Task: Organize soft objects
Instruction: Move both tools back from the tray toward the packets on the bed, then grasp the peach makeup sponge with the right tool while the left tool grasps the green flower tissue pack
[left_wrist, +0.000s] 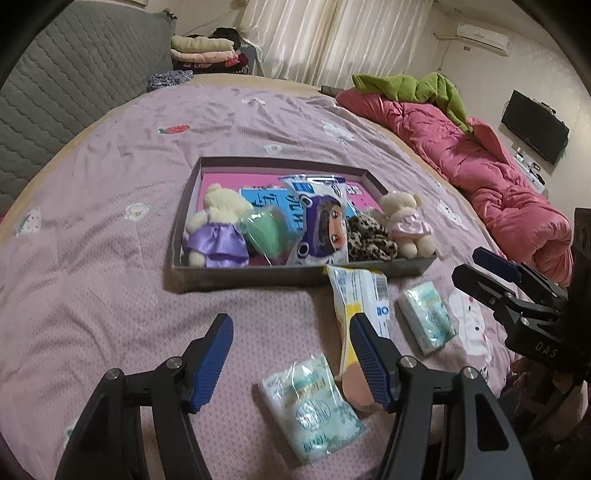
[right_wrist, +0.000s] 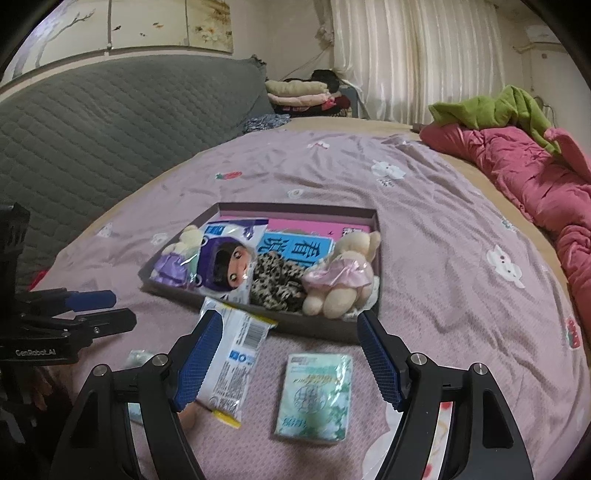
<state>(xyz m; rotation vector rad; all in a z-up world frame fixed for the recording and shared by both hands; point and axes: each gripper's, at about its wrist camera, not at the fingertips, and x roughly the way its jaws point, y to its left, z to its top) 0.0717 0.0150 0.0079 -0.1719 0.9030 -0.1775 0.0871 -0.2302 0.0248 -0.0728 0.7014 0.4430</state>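
Note:
A shallow grey box (left_wrist: 258, 275) (right_wrist: 317, 326) lies on the bed. It holds a bear in a purple dress (left_wrist: 218, 236), a bear in a pink dress (right_wrist: 340, 277), a doll-face pack (right_wrist: 225, 269), a leopard cloth (right_wrist: 277, 284) and a green pouch (left_wrist: 264, 232). In front of the box lie a white packet (right_wrist: 236, 365) and two green tissue packs (left_wrist: 314, 410) (right_wrist: 314, 398). My left gripper (left_wrist: 291, 362) is open above the nearer tissue pack. My right gripper (right_wrist: 288, 362) is open above the other tissue pack.
The lilac bedspread (right_wrist: 443, 229) covers the bed. A pink quilt (right_wrist: 535, 177) with a green cloth (right_wrist: 495, 107) lies at the right edge. A grey padded headboard (right_wrist: 92, 118) and folded clothes (right_wrist: 299, 92) stand at the back.

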